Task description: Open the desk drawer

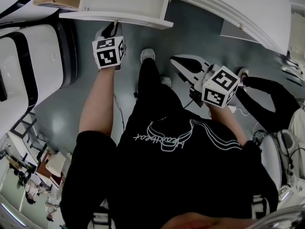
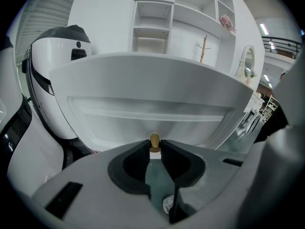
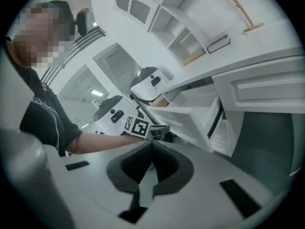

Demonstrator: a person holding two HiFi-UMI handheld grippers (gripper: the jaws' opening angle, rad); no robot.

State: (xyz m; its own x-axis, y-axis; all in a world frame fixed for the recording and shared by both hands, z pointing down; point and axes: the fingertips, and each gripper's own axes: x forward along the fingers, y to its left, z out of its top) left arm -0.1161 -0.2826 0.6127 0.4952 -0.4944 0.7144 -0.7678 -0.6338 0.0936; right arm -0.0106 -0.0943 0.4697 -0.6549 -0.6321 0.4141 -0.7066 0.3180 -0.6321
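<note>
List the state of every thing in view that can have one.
Drawer, open, pulled well out.
Knob, gripped between the left jaws.
Left gripper, shut on the knob.
Right gripper, shut, nothing between its jaws, held away from the drawer.

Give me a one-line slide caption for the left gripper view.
Left gripper clamped on the brass knob of the white drawer front.

Grey floor (image 1: 200,37), white wall shelves (image 2: 152,27)
</note>
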